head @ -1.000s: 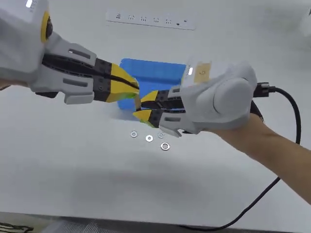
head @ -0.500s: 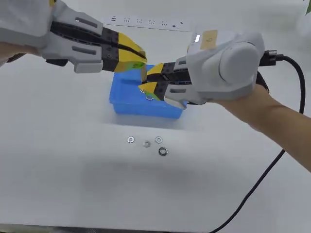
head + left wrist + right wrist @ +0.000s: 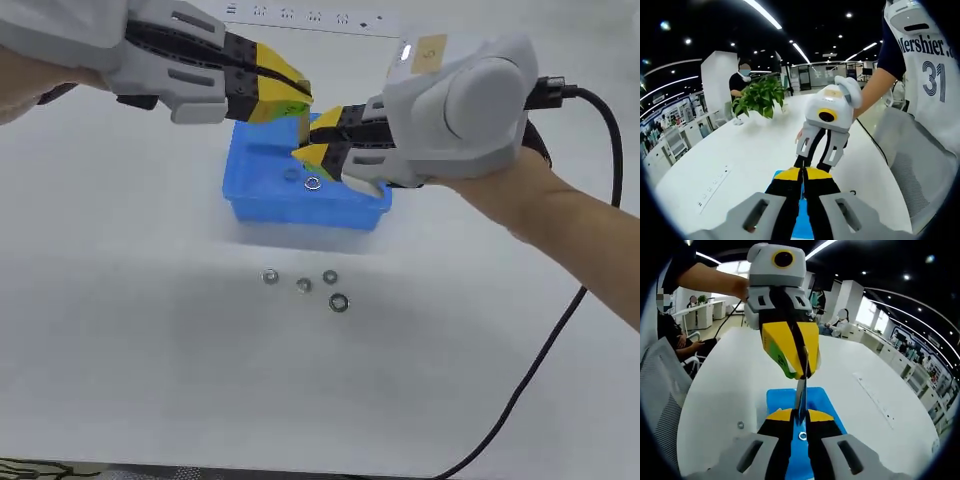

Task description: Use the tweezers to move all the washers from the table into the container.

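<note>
Over the blue container (image 3: 262, 190) my two grippers meet tip to tip. The left gripper (image 3: 303, 98) reaches in from the upper left, and the right gripper (image 3: 310, 140) faces it from the right. Both are shut on the thin metal tweezers (image 3: 801, 390), which run between their yellow jaws. The tweezer tips hang just above the container (image 3: 782, 400). One washer (image 3: 313, 183) lies inside it, also seen as the washer (image 3: 802, 435). Several washers (image 3: 303, 286) sit on the white table in front of the container. The left gripper (image 3: 801, 176) looks straight at the right one.
A white power strip (image 3: 300, 15) lies at the table's far edge. The right gripper's black cable (image 3: 590, 200) trails off to the right and down across the table. One washer (image 3: 740, 425) lies on the table left of the container.
Both grippers, holding the tweezers, have moved from just above the table washers up to over the blue container. A washer now lies in the container.
</note>
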`<action>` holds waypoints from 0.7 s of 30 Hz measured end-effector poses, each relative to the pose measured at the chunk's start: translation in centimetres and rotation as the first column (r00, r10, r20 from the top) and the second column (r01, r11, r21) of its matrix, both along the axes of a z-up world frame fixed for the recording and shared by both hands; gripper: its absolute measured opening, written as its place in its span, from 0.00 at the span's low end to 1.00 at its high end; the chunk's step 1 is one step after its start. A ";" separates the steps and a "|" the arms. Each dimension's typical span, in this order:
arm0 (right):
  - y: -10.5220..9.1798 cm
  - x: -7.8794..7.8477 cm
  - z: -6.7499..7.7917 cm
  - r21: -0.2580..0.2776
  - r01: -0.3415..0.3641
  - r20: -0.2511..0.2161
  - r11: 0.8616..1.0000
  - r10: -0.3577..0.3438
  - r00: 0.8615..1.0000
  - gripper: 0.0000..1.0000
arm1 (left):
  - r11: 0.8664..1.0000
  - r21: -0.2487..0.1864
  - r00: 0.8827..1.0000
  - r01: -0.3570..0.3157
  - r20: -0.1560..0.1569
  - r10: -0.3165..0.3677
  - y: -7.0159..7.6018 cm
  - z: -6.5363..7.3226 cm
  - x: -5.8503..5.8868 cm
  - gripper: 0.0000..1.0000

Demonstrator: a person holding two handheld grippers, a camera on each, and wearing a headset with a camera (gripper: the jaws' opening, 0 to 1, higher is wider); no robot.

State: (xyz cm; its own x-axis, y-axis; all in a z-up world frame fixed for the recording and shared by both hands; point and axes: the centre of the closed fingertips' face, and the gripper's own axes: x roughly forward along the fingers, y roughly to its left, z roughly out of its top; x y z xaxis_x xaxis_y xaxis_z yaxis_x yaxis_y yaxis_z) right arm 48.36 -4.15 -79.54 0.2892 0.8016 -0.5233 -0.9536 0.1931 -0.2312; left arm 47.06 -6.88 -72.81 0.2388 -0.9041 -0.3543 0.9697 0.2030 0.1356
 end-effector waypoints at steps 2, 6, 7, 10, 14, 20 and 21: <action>-0.1 0.2 -0.3 0.005 0.006 -0.010 1.000 -0.006 1.000 0.10 | 1.000 -0.006 1.000 -0.008 -0.006 0.008 -0.2 -0.2 0.2 0.05; -0.2 0.7 -1.1 0.009 0.008 -0.018 1.000 -0.008 1.000 0.10 | 1.000 -0.016 1.000 -0.013 -0.019 0.012 -0.1 -0.5 0.5 0.05; -0.3 0.7 -1.2 0.005 0.010 -0.018 1.000 -0.010 1.000 0.10 | 1.000 -0.014 1.000 -0.011 -0.022 0.010 -0.1 -0.6 0.5 0.05; -0.3 0.5 -1.4 -0.002 0.011 -0.021 1.000 -0.011 1.000 0.10 | 1.000 -0.012 1.000 -0.014 -0.028 0.014 0.1 -1.0 0.7 0.05; -0.3 0.4 -1.8 -0.015 0.016 -0.027 1.000 -0.016 0.999 0.10 | 1.000 0.000 0.999 -0.024 -0.031 0.024 0.3 -1.6 0.6 0.05; -0.1 -0.6 -1.0 -0.012 0.005 -0.022 1.000 -0.005 1.000 0.10 | 1.000 -0.006 0.999 -0.027 -0.029 0.027 0.9 -0.8 -0.3 0.05; -0.1 -0.6 -0.8 -0.011 0.004 -0.017 1.000 -0.004 1.000 0.10 | 1.000 -0.007 0.999 -0.028 -0.025 0.028 0.9 -0.6 -0.4 0.05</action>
State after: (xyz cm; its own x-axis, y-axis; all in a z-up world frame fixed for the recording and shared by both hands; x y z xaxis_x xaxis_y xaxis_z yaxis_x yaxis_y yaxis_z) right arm 47.72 -4.22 -80.32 0.2833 0.7946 -0.5371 -0.9566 0.1941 -0.2174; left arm 46.64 -5.95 -73.44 0.2549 -0.9000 -0.3537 0.9668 0.2307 0.1098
